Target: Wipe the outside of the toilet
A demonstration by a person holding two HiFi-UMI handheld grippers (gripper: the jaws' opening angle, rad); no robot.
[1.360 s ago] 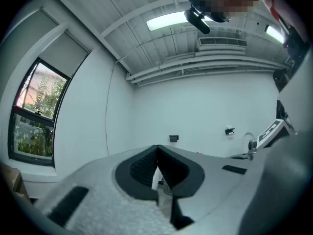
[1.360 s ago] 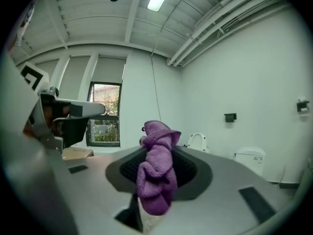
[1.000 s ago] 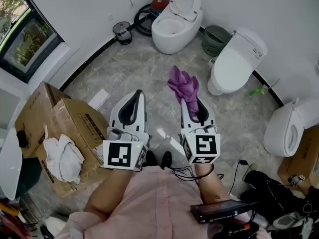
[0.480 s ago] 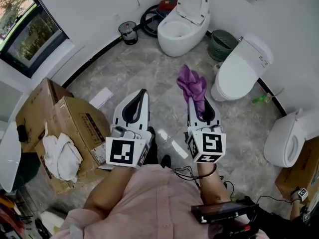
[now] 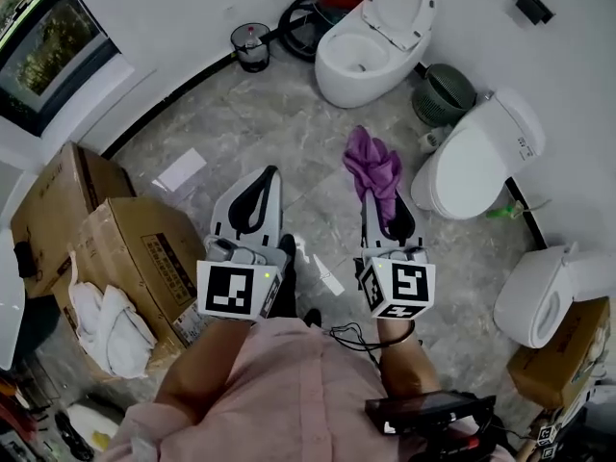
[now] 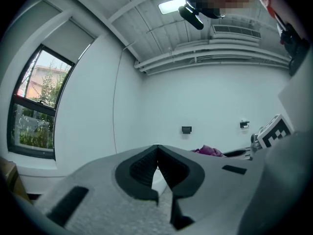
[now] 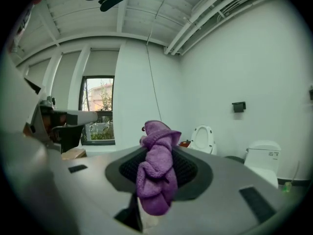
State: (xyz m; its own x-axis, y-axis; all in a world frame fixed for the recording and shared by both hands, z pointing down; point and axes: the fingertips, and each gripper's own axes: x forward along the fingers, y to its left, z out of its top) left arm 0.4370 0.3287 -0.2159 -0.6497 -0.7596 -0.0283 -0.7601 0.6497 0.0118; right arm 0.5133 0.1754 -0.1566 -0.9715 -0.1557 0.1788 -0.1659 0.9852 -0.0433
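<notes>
Our right tongs point(image 5: 377, 198) pinch a purple cloth point(image 5: 373, 165), seemingly soft and light, by its bunched middle; our left tongs point(image 5: 270, 175) are clenched, empty. The open-lidded toilet point(image 5: 358, 58), likely hard and slick, stands well ahead.

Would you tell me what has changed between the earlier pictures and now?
The open-lid white toilet and the closed-lid white toilet sit further right in the head view. Nothing taken or released: the right tool still clamps the purple cloth; the left tool stays shut, empty.
</notes>
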